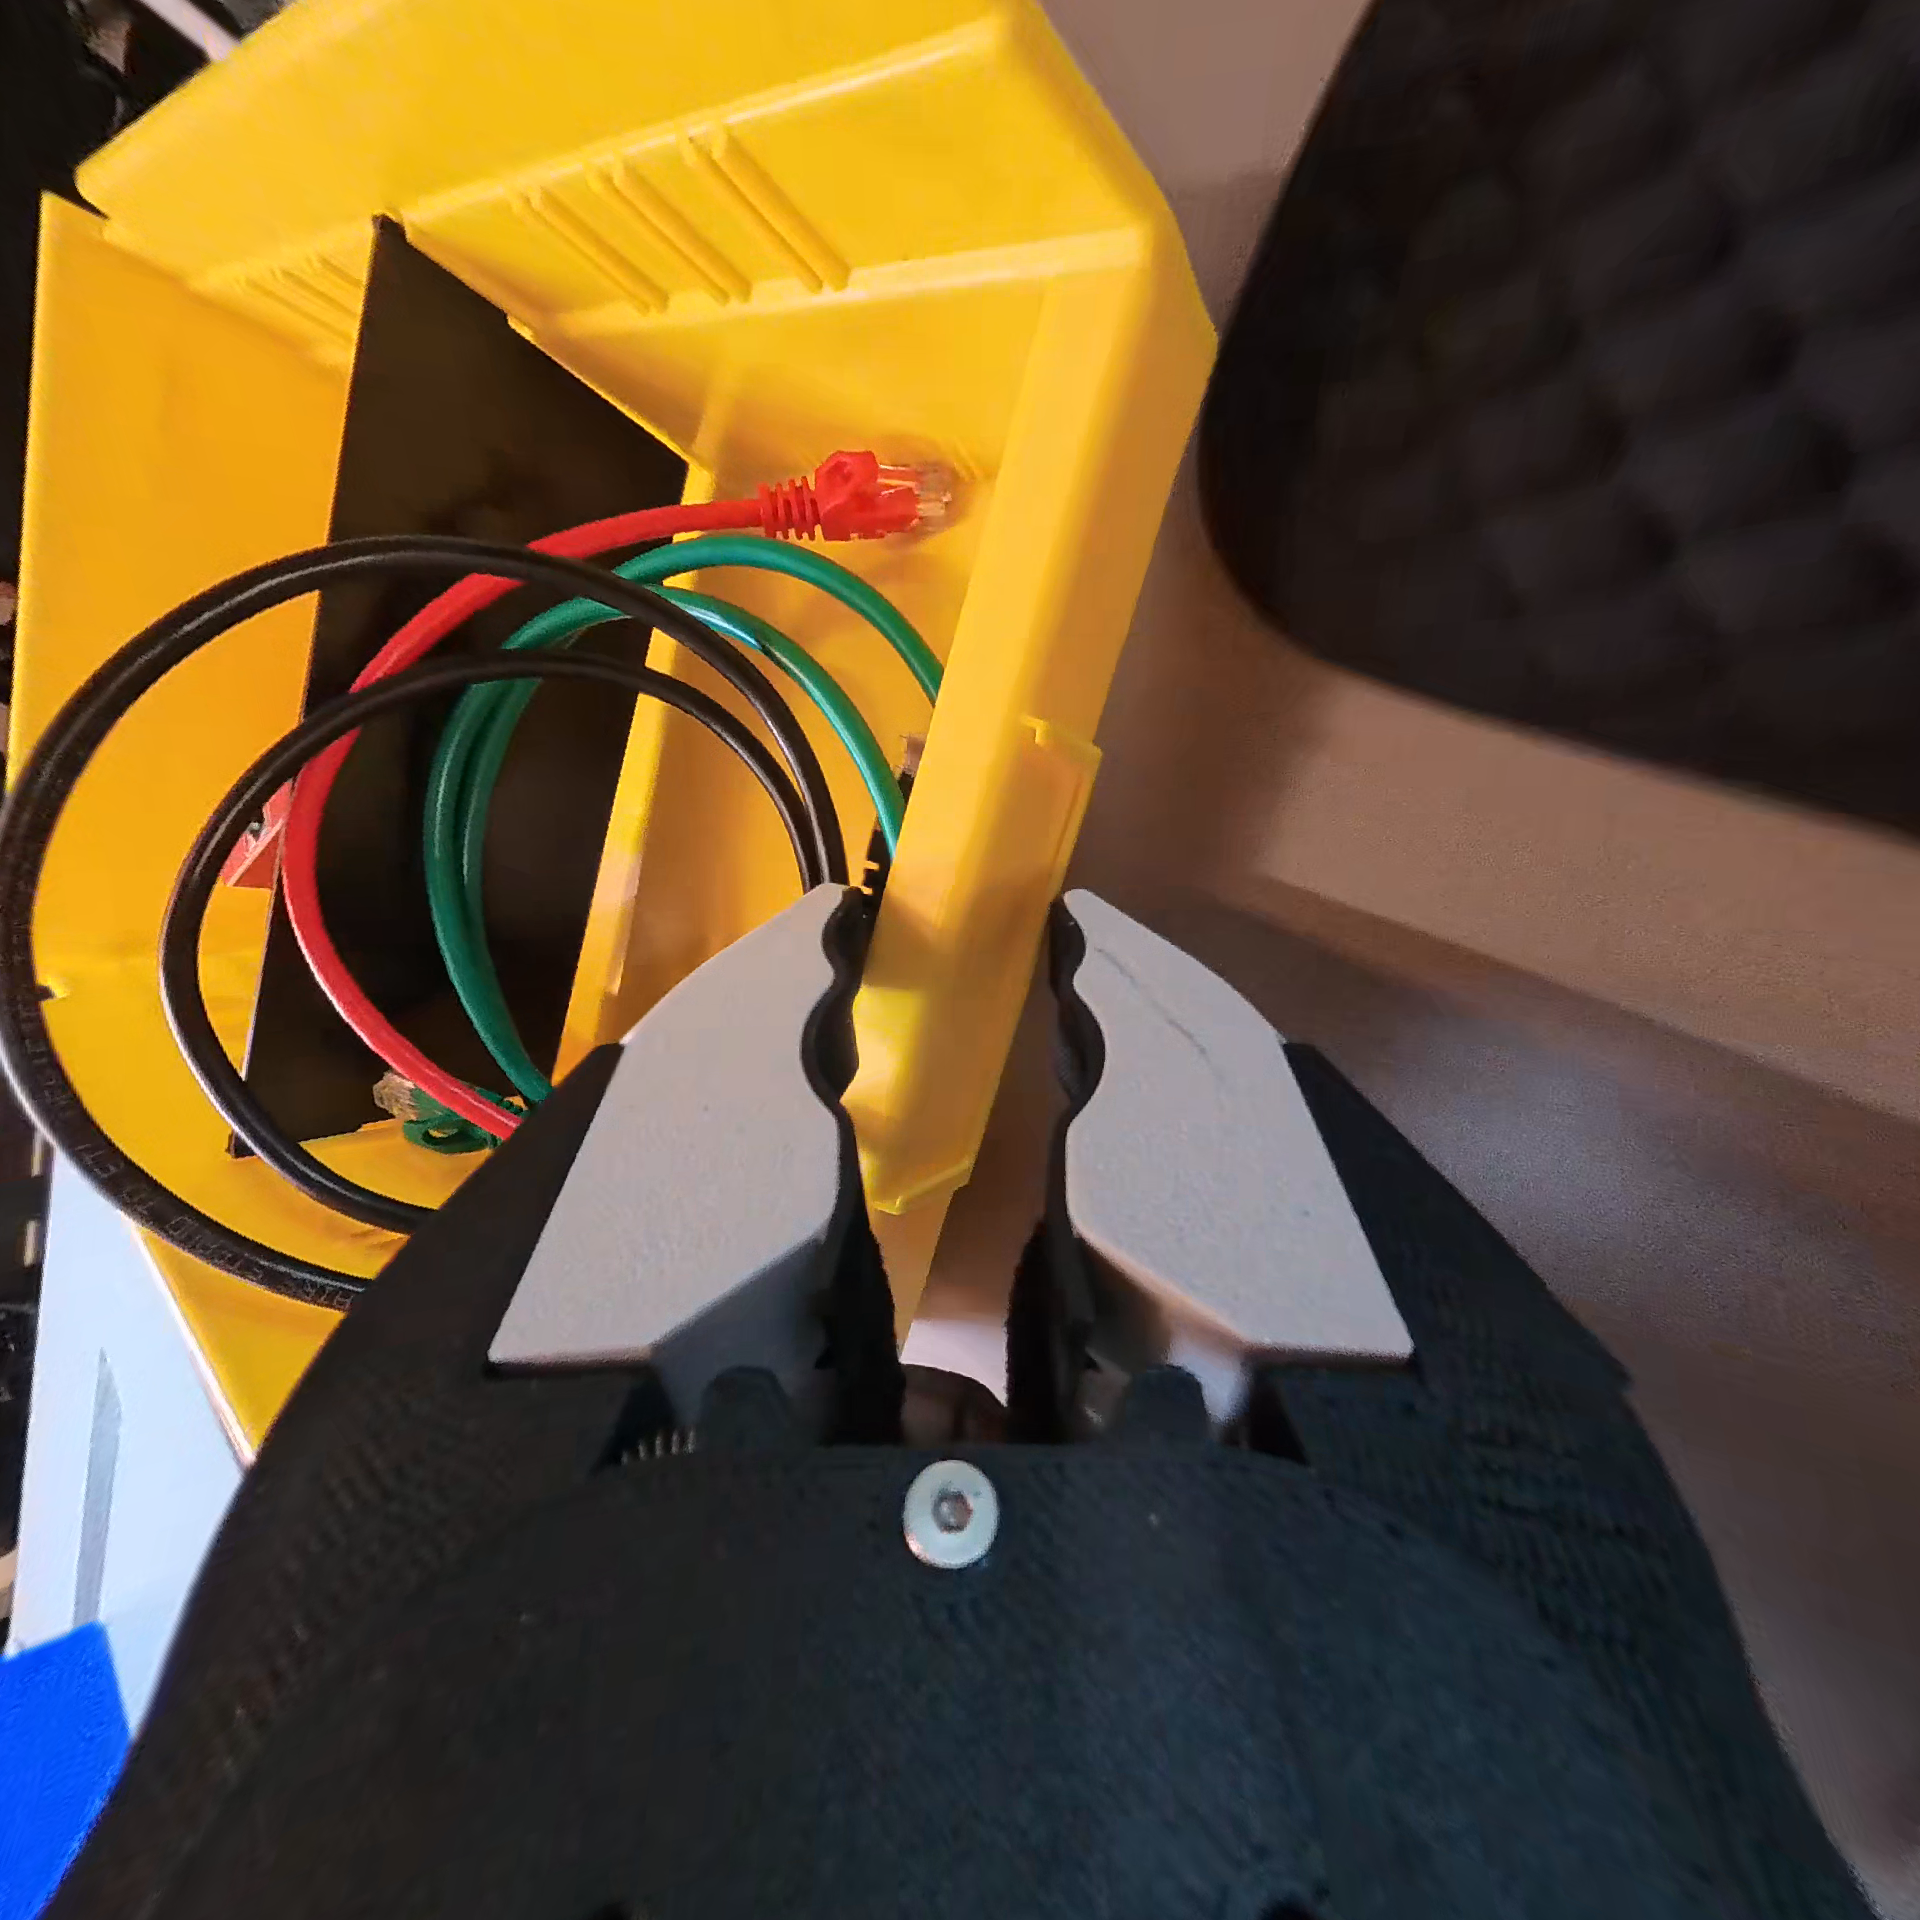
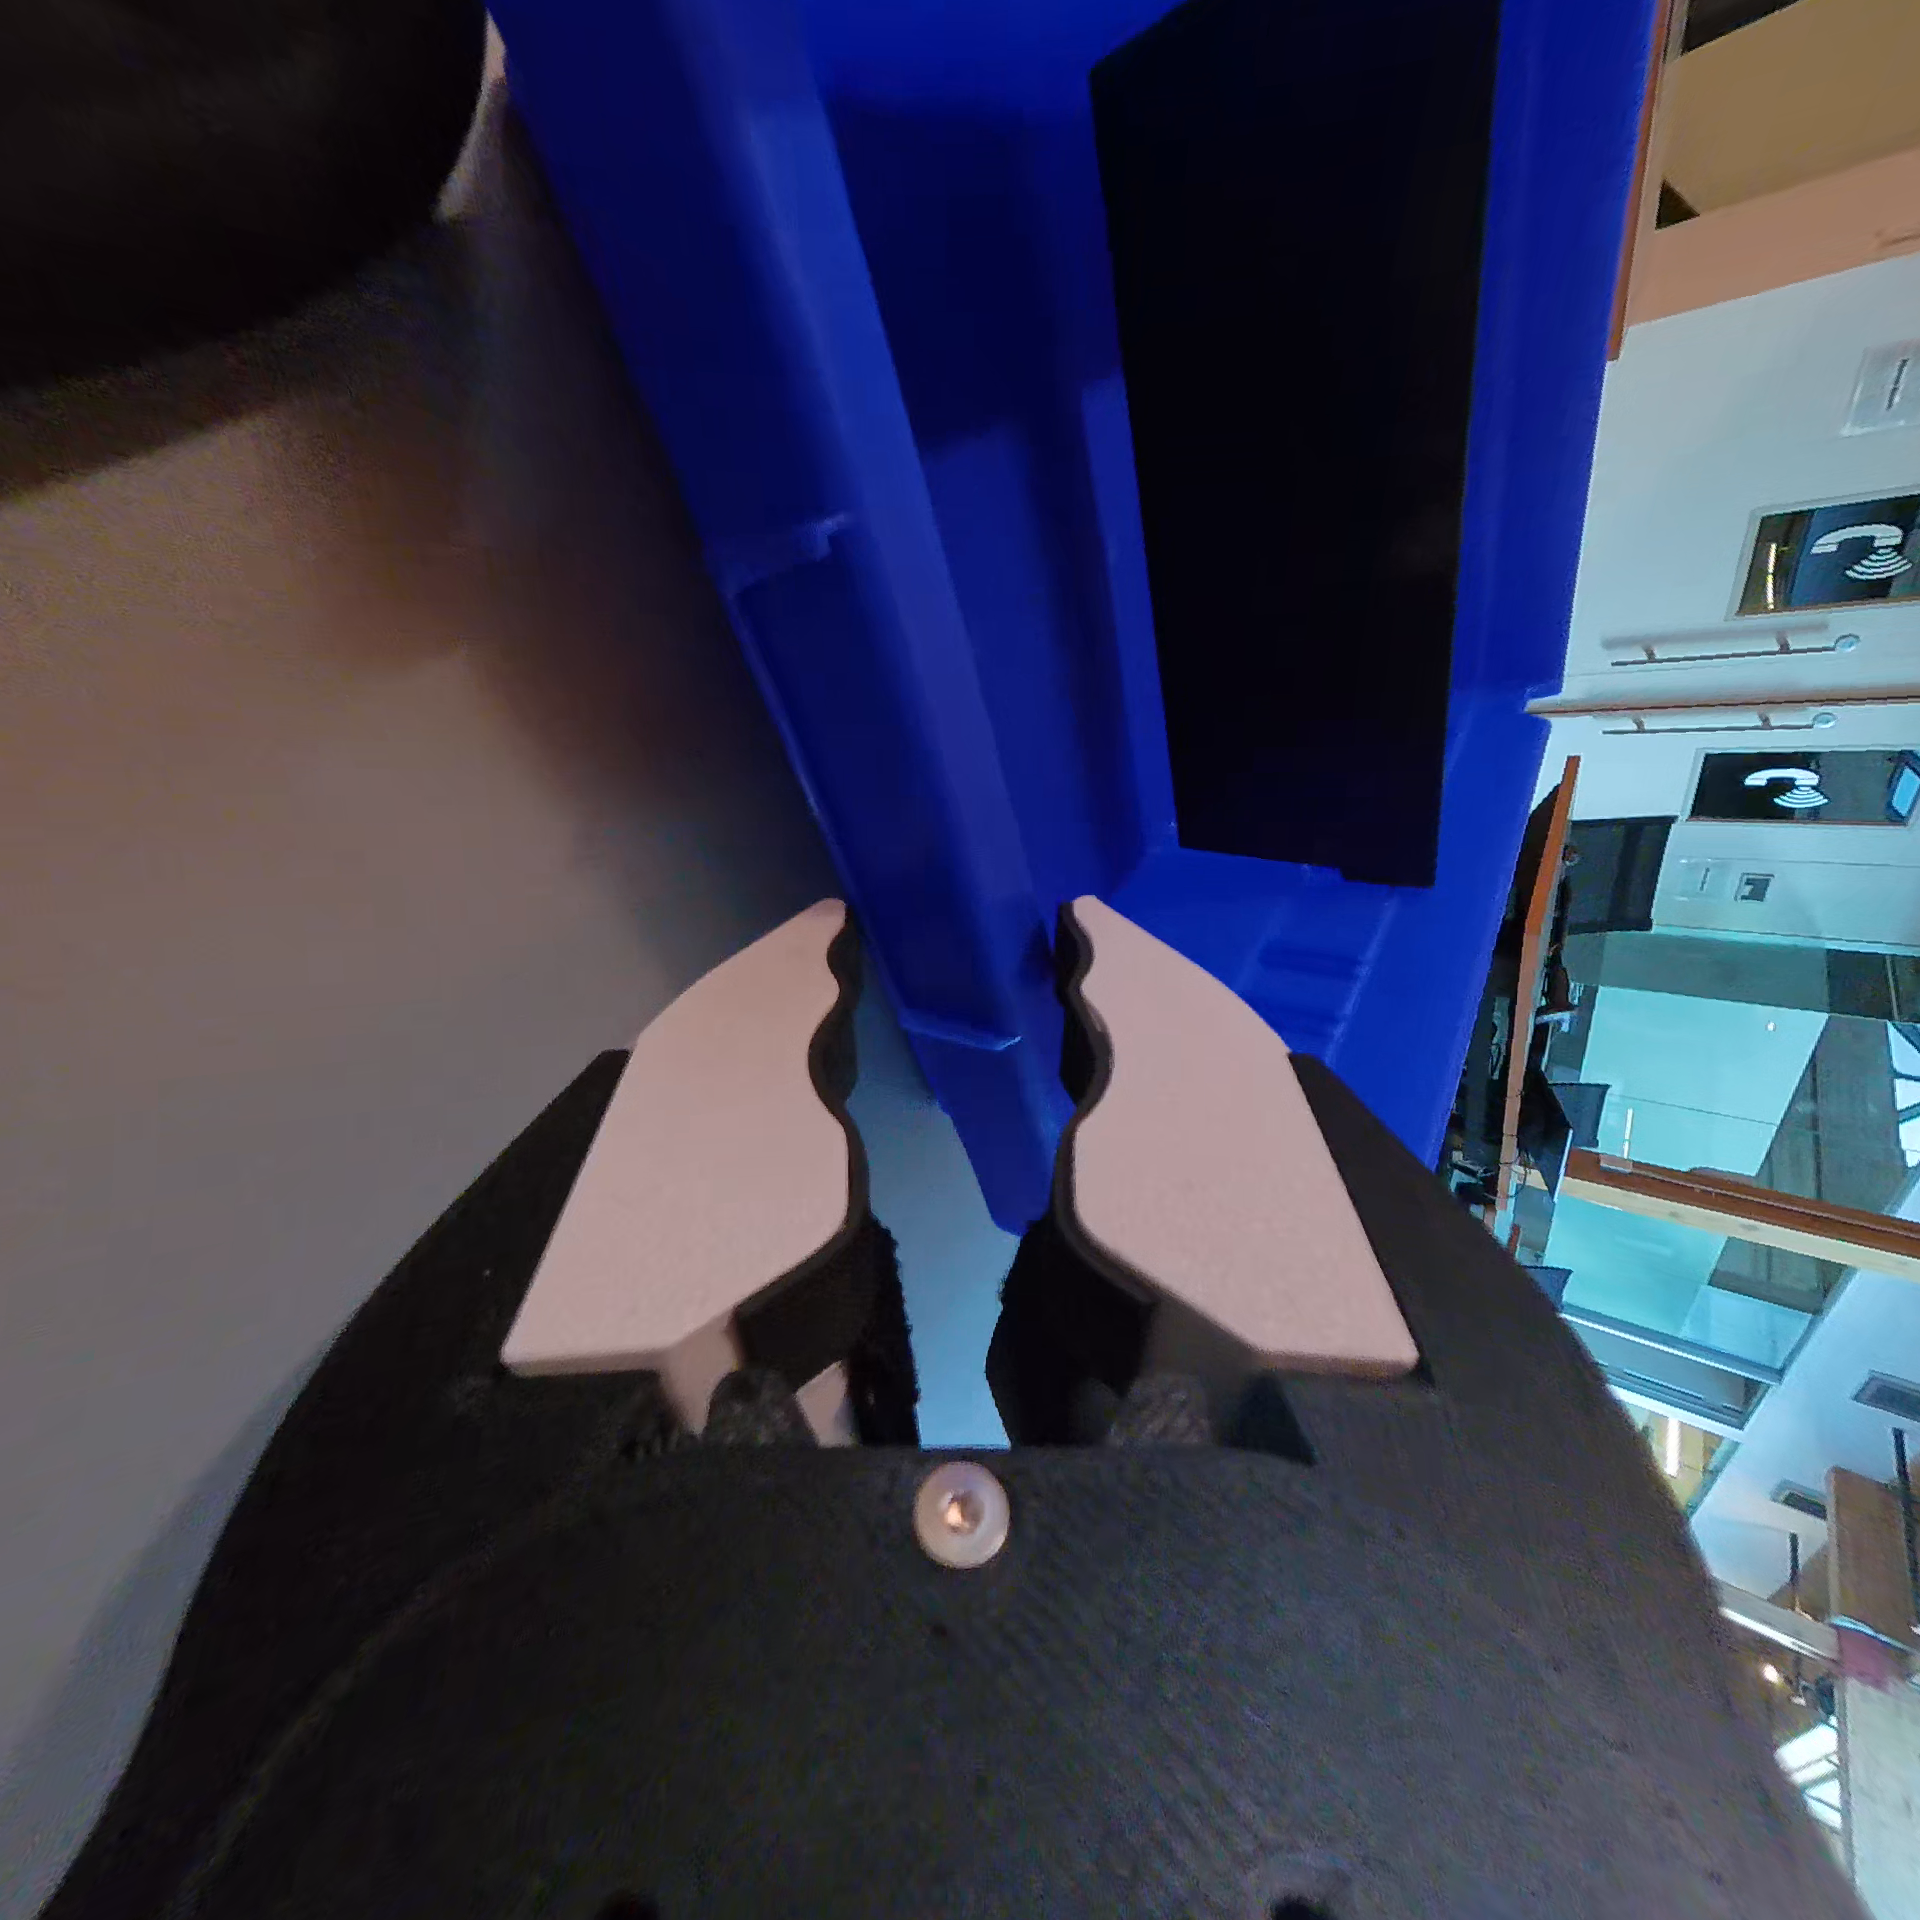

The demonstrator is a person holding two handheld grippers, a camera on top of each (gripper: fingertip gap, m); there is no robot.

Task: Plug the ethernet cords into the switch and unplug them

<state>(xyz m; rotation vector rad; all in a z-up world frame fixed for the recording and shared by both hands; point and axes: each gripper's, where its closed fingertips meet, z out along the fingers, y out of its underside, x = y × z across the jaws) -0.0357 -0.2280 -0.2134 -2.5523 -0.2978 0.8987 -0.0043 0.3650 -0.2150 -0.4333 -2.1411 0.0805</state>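
While your left gripper point(image 1: 951, 1049) pinches the yellow bin's point(image 1: 997, 665) wall, the cords point(image 1: 488, 790) coil loose inside it; tip it and they spill. Your right gripper point(image 2: 956, 1060) pinches the blue bin point(image 2: 935, 727); the black slab point(image 2: 1299, 468) inside may be the switch and could slide.

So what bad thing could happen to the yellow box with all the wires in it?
The left gripper pinches only the yellow bin's thin side wall, so the tilted bin might slip. The black cord loops over the bin's edge and could drag the red cord and green cord out with it. The right gripper grips the blue bin the same way.
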